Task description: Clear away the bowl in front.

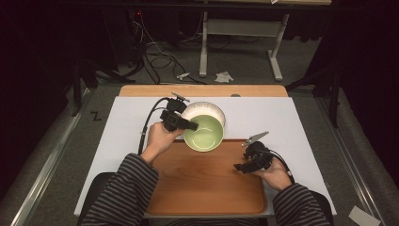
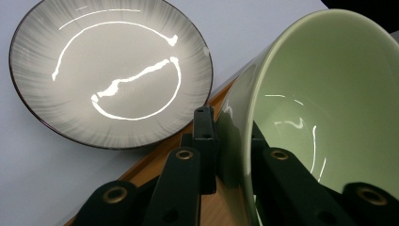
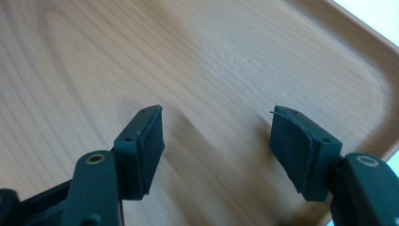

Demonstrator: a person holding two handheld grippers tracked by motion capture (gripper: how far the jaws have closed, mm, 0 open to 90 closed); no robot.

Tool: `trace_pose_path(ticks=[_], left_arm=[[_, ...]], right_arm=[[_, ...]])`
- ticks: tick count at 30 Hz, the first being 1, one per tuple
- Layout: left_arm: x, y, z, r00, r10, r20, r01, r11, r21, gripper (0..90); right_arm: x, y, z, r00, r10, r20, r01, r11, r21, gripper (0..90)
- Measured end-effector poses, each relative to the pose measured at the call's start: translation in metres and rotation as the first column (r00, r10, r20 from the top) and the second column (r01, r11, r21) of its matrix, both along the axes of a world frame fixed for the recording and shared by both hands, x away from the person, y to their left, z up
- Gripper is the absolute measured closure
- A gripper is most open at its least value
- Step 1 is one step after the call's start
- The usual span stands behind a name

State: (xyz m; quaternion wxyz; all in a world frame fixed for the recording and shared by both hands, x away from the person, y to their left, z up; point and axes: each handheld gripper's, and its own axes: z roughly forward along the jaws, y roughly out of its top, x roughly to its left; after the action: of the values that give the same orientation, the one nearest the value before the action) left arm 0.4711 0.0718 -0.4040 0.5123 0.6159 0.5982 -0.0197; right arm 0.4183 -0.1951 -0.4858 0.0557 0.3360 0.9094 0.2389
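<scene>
Green bowl (image 2: 329, 94) cut off by the right and bottom edges in the left gripper view; its foot and underside not visible. Bowl wall hides the inner faces of the left gripper (image 2: 234, 155) jaws, so the pad contact itself can't be seen. Grey plate (image 2: 110, 70) clipped at the top edge there; in the high view the bowl (image 1: 203, 133) covers the plate's (image 1: 207, 109) near part, and whether the two touch can't be told. Wooden tray (image 3: 188, 61) runs off every edge in the right gripper view. Tray's near rim (image 1: 207, 209) partly hidden by striped sleeves (image 1: 124, 193). Right gripper (image 1: 241, 167) jaws too small to read in the high view. Floor litter (image 1: 224, 76) beyond the worktop (image 1: 282, 117) too small to identify.
</scene>
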Motion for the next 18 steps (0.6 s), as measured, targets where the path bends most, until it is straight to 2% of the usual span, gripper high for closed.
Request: trace_pose_path(ticks=[9, 10, 18], left_arm=[[-0.014, 0.0, 0.002, 0.9994, -0.033, 0.006, 0.033, 0.9994, -0.013, 82.6], [-0.018, 0.0, 0.002, 0.9994, -0.024, 0.023, 0.024, 0.9995, -0.019, 82.6], [-0.025, 0.002, 0.003, 0.999, -0.035, 0.027, 0.036, 0.9989, -0.029, 82.7]], right_arm=[[0.0, 0.0, 0.0, 1.0, 0.0, -0.001, 0.0, 1.0, 0.003, 37.0], [0.0, 0.0, 0.0, 1.0, 0.001, 0.0, -0.001, 1.0, 0.001, 37.0], [0.0, 0.0, 0.0, 1.0, 0.001, 0.002, -0.001, 1.0, 0.0, 37.0]])
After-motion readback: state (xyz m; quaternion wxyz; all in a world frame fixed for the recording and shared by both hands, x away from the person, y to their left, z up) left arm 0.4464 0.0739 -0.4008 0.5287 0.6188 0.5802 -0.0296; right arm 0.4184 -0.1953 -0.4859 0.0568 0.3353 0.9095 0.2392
